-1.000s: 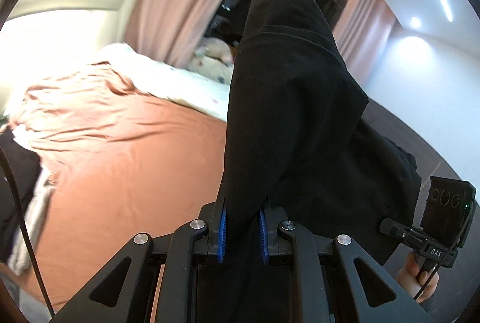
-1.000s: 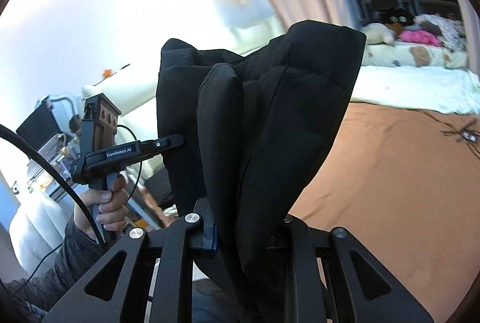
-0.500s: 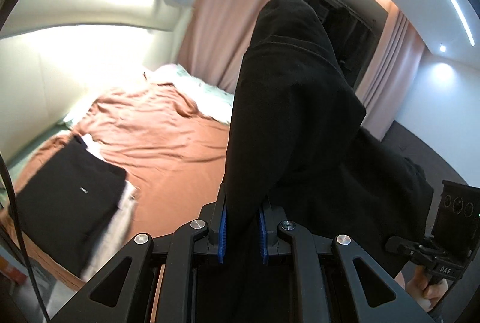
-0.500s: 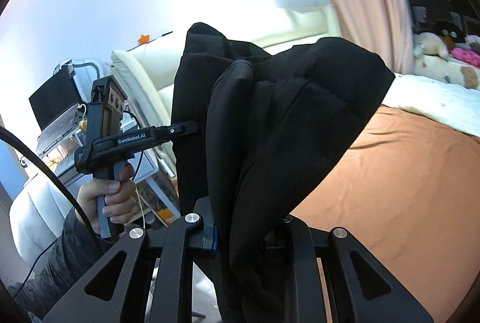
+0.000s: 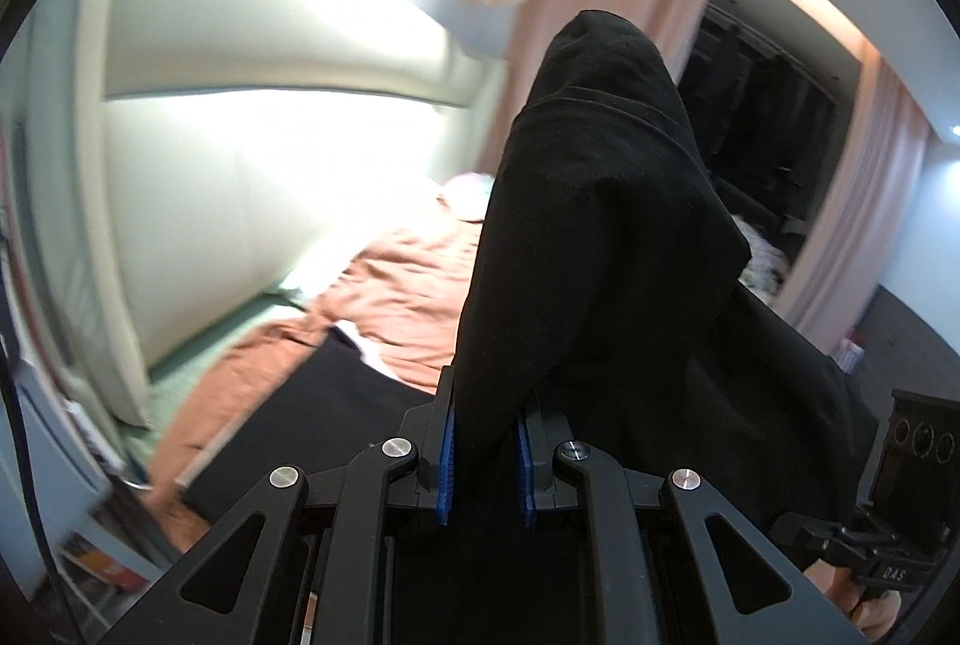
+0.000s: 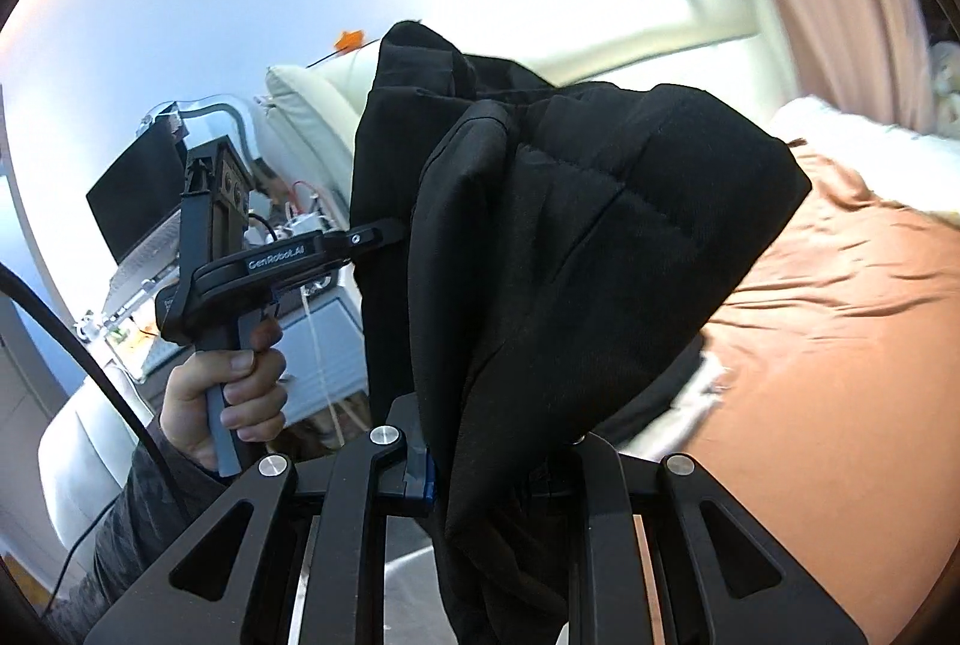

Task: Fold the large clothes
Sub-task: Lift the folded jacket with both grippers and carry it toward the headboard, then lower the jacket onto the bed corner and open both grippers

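A large black garment (image 5: 600, 225) hangs bunched in the air, held at two places. My left gripper (image 5: 483, 459) is shut on a thick fold of it between the blue pads. In the right wrist view my right gripper (image 6: 498, 465) is shut on another bunch of the same black garment (image 6: 570, 255), which hides its right finger. My left gripper (image 6: 384, 234) also shows there, held by a hand (image 6: 228, 393), its tips buried in the cloth's left edge. The camera housing of my right gripper (image 5: 918, 441) sits at the lower right of the left wrist view.
Below lies a bed with a rumpled brown sheet (image 6: 840, 345) and a cream padded headboard (image 5: 270, 45). A folded black piece (image 5: 312, 417) rests on light cloth near the bed's edge. A dark screen (image 6: 138, 201) and a cluttered side table (image 6: 312, 333) stand beside the bed. Pink curtains (image 5: 630, 15) hang behind.
Both grippers have swung sideways with the garment still pinched. The headboard and the folded black piece have come into the left wrist view; the pillows and toys have slid away.
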`<action>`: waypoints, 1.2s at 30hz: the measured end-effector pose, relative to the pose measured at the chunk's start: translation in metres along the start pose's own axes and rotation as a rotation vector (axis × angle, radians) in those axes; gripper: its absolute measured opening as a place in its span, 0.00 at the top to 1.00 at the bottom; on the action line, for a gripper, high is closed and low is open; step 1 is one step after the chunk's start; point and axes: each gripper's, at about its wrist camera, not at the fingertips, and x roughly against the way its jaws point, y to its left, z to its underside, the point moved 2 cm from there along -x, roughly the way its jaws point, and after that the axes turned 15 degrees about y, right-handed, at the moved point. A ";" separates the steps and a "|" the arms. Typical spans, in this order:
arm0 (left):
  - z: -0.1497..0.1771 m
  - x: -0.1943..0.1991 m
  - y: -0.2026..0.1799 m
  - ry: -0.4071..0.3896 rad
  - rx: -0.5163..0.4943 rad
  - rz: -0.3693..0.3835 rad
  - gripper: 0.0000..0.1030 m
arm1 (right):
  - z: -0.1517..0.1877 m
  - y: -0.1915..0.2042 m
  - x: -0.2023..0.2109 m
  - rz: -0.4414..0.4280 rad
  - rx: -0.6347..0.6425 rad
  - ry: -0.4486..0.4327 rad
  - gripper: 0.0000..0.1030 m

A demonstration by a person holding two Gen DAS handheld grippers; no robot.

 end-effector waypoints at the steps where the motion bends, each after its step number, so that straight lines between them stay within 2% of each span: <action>1: -0.006 0.001 0.012 -0.003 0.012 -0.023 0.85 | -0.004 -0.001 -0.008 -0.015 0.003 0.003 0.86; 6: -0.025 0.004 0.049 -0.005 0.050 -0.114 0.85 | -0.016 -0.010 -0.051 -0.110 -0.007 0.052 0.86; 12: -0.043 -0.020 0.091 0.021 0.094 -0.206 0.85 | -0.020 -0.043 -0.091 -0.185 -0.050 0.100 0.86; 18: -0.057 -0.091 0.118 0.089 0.127 -0.263 0.85 | -0.023 -0.104 -0.123 -0.195 -0.103 0.128 0.86; 25: -0.074 -0.172 0.145 0.174 0.119 -0.281 0.85 | -0.020 -0.180 -0.136 -0.154 -0.147 0.167 0.85; 31: -0.082 -0.233 0.162 0.243 0.112 -0.333 0.84 | -0.005 -0.261 -0.142 -0.151 -0.251 0.202 0.82; 34: -0.077 -0.262 0.171 0.279 0.102 -0.370 0.75 | 0.007 -0.290 -0.157 -0.107 -0.310 0.234 0.77; 35: -0.074 -0.267 0.175 0.280 0.103 -0.394 0.68 | 0.018 -0.308 -0.161 -0.071 -0.354 0.259 0.72; 36: -0.071 -0.269 0.178 0.285 0.110 -0.405 0.56 | 0.024 -0.320 -0.165 -0.054 -0.384 0.280 0.62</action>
